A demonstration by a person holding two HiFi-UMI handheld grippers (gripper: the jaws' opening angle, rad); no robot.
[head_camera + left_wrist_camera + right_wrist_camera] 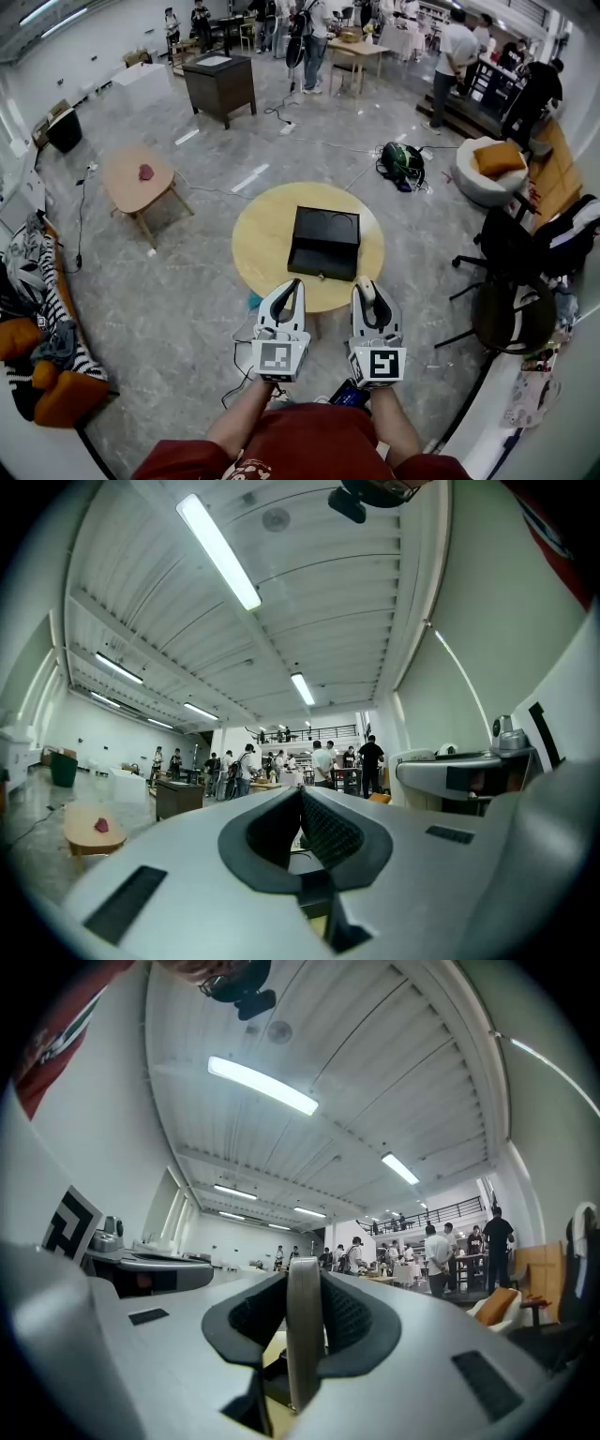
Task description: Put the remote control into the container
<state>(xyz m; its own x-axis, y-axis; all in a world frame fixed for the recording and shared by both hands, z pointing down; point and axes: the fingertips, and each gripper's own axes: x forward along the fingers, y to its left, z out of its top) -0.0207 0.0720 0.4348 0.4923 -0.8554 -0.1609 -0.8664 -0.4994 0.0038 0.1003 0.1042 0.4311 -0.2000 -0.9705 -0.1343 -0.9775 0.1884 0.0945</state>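
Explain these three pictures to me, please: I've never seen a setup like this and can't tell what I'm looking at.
There is no robot here: a person holds a hand-held gripper in each hand. The head view comes from a camera on their head, looking down. The other two come from cameras riding on the left gripper and the right gripper, each looking along its own jaws. Ahead stands a round wooden table with a black container on it. The left jaws are together, with nothing between them. The right jaws grip a slim grey remote control.
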